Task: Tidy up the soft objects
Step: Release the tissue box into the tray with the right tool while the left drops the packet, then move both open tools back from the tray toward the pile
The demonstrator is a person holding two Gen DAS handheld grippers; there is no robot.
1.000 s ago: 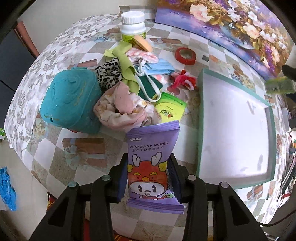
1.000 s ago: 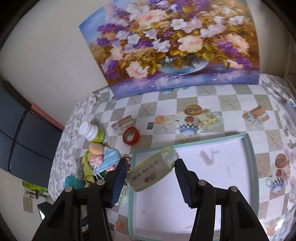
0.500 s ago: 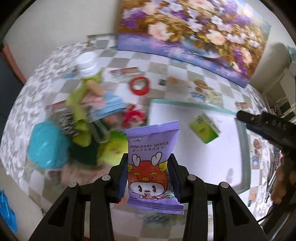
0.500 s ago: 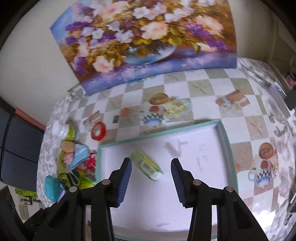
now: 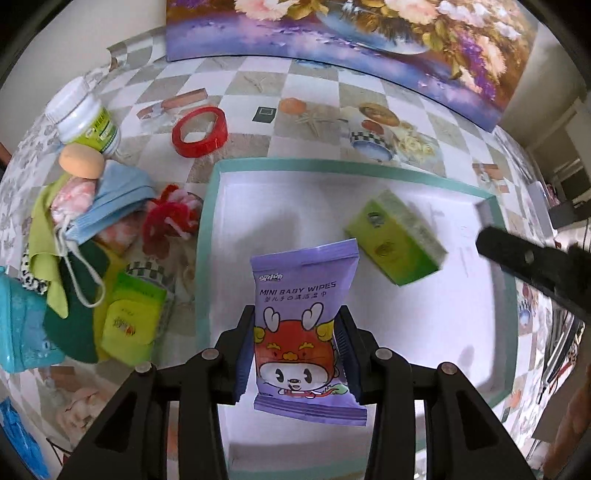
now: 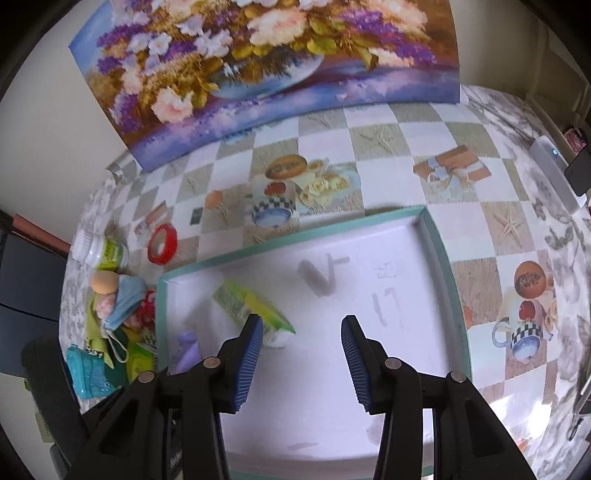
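My left gripper (image 5: 297,314) is shut on a purple pack of mini baby wipes (image 5: 301,291), held upright over the left part of the white tray with a teal rim (image 5: 207,236). A green tissue pack (image 5: 397,240) lies tilted in the tray, beyond the wipes. My right gripper (image 6: 303,321) hangs open over the tray's middle (image 6: 439,258) with nothing between its blue pads; the green pack (image 6: 251,302) lies just beyond its left finger. The purple pack (image 6: 186,349) shows at the lower left of the right wrist view.
Left of the tray lies a heap: a blue face mask (image 5: 118,195), an orange sponge (image 5: 81,162), a red yarn piece (image 5: 170,218), a yellow-green pack (image 5: 129,317), a teal thing (image 5: 22,325). A red tape ring (image 5: 199,129) and white bottle (image 5: 88,118) stand behind. A flower painting (image 5: 351,29) leans at the back.
My left gripper carried the wipes pack from beside the heap to over the tray. My right gripper let go of the green pack, which now lies in the tray, and sank lower.
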